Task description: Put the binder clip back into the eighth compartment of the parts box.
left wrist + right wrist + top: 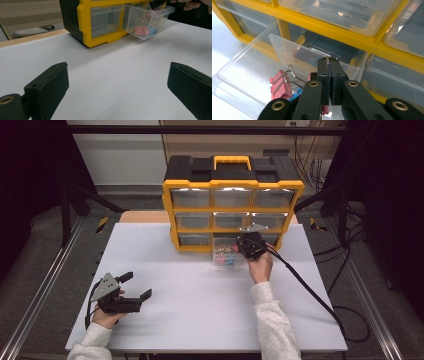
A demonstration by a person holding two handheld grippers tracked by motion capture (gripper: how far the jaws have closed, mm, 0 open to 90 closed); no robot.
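A clear plastic drawer (226, 256) holding pink and blue binder clips (280, 86) hangs pulled out, tilted downward.

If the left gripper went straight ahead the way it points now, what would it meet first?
Probably the pulled-out clear drawer with binder clips, or the yellow organizer beside it; bare white table lies between, and depth is unclear.

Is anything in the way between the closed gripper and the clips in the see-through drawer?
Nothing visible. The right gripper hangs shut just above the pulled-out drawer, whose top is open. The pink clips lie right below its jaws, with no lid or other thing over them. A tiny bit of something may be pinched at the jaw tips; I cannot tell what.
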